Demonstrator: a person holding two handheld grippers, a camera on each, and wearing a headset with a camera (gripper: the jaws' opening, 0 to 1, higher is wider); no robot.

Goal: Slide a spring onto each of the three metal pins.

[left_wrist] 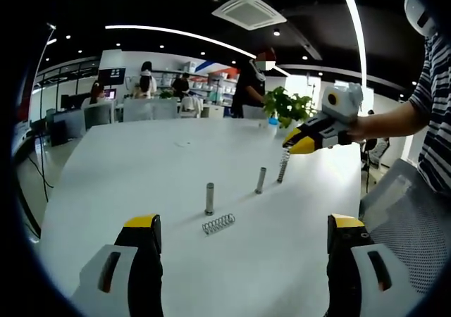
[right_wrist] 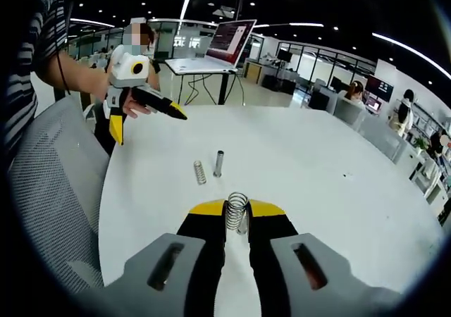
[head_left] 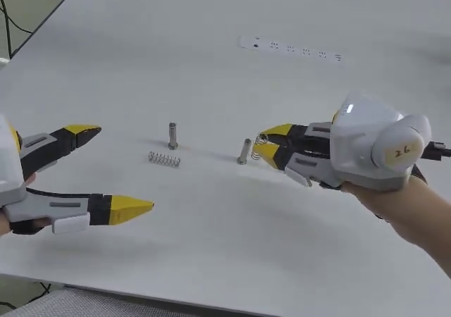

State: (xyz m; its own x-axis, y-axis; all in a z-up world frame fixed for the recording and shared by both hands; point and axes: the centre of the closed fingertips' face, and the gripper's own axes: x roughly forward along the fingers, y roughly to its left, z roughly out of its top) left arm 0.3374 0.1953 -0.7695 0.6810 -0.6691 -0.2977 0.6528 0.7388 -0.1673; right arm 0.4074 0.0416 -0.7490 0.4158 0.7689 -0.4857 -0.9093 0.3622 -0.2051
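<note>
We see our right gripper [head_left: 270, 142] closed on a spring [right_wrist: 237, 211], held just beside an upright pin [head_left: 244, 151]; our left gripper [head_left: 118, 168] gapes wide, empty; a second spring [head_left: 164, 160] lies on the white table [head_left: 211, 246] near another pin [head_left: 173, 135].

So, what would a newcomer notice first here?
The right gripper stands out first, jaws shut on a spring beside a bare metal pin mid-table. Left of it a second pin stands upright with a loose spring lying beside it, and the left gripper hangs wide open at the near left.
</note>
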